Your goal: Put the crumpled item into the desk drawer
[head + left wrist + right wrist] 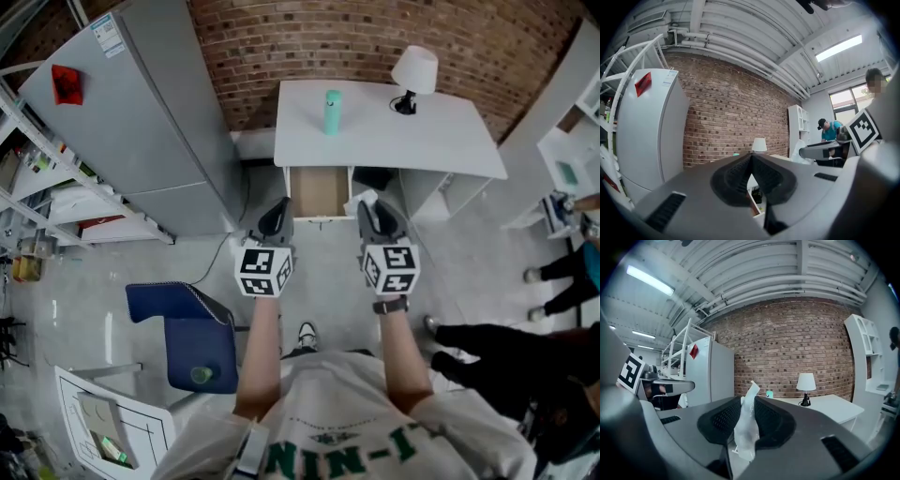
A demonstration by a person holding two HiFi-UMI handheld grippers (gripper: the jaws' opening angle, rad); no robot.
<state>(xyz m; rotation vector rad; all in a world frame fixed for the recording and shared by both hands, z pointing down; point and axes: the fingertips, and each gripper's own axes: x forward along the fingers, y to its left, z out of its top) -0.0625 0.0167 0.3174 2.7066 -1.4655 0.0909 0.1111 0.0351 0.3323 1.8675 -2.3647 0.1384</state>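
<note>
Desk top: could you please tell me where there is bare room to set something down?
The front strip of the desk, below the teal cup and lamp, is bare; the open drawer looks empty. Only the back edge, where those two stand, is occupied.

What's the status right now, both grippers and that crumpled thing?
Left gripper shut, empty. Right gripper shut on crumpled white item. Desk drawer open ahead, not yet reached. Nothing seen in the way.

Setting: a loft-style studio or lab room furnished as an office. Indicators: exposed brick wall (375, 37), white desk (441, 131) with lamp (413, 73), grey refrigerator (141, 122), open metal shelving (37, 187) (partly stocked), and bare ceiling pipes (740, 37) with a strip light (838, 48).
</note>
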